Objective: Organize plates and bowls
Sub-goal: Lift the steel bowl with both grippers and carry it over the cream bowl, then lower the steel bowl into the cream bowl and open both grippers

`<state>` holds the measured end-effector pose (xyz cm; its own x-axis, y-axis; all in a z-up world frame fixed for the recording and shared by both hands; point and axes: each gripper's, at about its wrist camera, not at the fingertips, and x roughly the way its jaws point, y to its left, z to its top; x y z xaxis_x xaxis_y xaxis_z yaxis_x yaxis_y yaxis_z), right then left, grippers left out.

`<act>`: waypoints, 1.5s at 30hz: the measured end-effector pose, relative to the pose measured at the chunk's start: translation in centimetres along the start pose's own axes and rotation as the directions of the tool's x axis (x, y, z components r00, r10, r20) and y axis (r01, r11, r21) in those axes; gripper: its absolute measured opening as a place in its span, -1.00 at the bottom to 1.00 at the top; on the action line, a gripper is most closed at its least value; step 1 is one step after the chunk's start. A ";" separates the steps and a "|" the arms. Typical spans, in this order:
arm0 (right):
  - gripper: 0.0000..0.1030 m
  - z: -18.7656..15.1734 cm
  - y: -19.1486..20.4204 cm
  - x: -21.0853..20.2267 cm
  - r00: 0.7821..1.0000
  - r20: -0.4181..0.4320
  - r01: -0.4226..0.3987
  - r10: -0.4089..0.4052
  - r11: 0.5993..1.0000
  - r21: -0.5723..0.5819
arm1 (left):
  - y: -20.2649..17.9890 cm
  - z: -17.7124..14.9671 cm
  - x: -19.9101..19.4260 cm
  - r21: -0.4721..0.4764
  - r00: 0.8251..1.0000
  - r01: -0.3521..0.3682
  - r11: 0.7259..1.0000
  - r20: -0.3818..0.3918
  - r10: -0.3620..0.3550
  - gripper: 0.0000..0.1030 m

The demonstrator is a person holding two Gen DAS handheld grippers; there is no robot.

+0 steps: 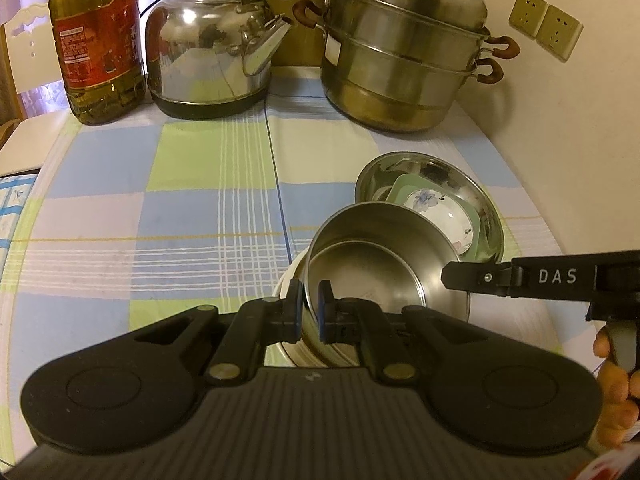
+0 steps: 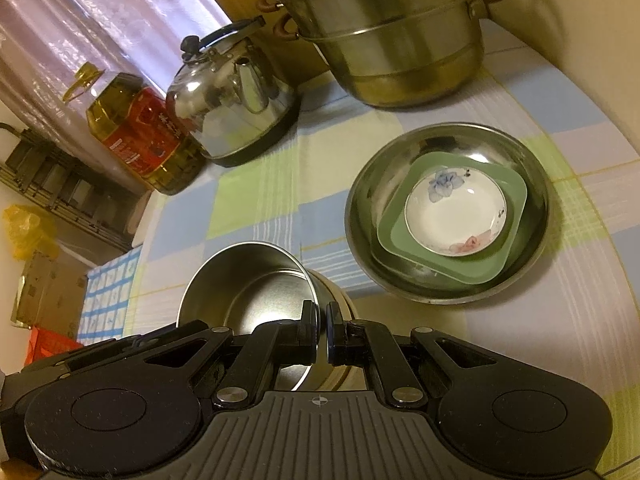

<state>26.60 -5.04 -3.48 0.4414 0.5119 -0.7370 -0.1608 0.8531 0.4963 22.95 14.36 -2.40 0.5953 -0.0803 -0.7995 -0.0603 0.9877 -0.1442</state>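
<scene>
Steamer pot point(image 2: 396, 36) lid cut off at top; white bowl point(image 1: 290, 280) mostly hidden beneath steel bowl point(image 1: 372, 264).

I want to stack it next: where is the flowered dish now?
The flowered dish sits on the green plate inside the big steel basin, right of the kettle.

Dim warm indoor light; glare on kettle point(image 1: 208, 40); fisheye bending, dark corners.
</scene>
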 end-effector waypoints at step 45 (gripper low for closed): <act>-0.03 -4.7 -1.2 -5.4 0.998 0.013 -0.054 0.055 0.995 -0.085 | -2.3 -5.2 -7.2 -0.016 0.999 -0.031 0.999 0.031 0.032 -0.53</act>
<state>20.21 -8.40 -2.24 0.4435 0.5567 -0.7024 -0.2585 0.8299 0.4945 14.62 12.03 0.69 0.6172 -0.0449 -0.7855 -0.0914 0.9875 -0.1282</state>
